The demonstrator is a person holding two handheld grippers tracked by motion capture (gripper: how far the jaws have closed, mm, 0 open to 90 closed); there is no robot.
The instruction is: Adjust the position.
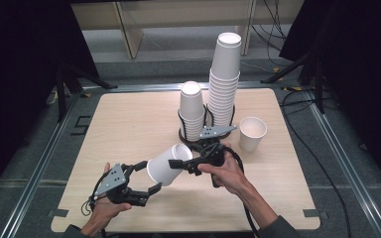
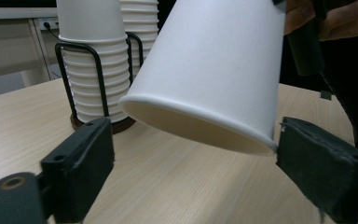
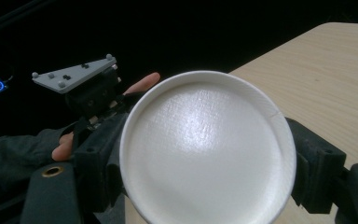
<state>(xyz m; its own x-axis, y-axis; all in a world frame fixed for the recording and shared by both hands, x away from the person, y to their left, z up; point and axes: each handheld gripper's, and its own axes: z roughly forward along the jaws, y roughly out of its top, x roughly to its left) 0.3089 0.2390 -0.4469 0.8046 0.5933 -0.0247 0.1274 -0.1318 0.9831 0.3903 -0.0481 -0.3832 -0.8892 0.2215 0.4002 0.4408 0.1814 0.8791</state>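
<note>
Wooden table (image 1: 129,124), pale top. At its far middle a black wire cup holder (image 1: 203,130) carries two stacks of white paper cups: the tall stack (image 1: 224,79) and, just beside it, the short stack (image 1: 192,110). A single upright cup (image 1: 252,133) stands near, to the right.

The paper cup (image 1: 167,163) in hand hangs tilted above the near middle of the table, held aloft. Right gripper (image 1: 181,164) is clamped on its closed base end, jaws on opposite sides of the wall. Left gripper (image 1: 149,179) straddles the mouth rim, jaws apart; the right-hand pad (image 2: 321,172) sits at or just beside the rim, contact uncertain.

Judgement: light, thin-walled, easily crushed. Best taken near the rolled rim or stiff base, with gentle pressure.
</note>
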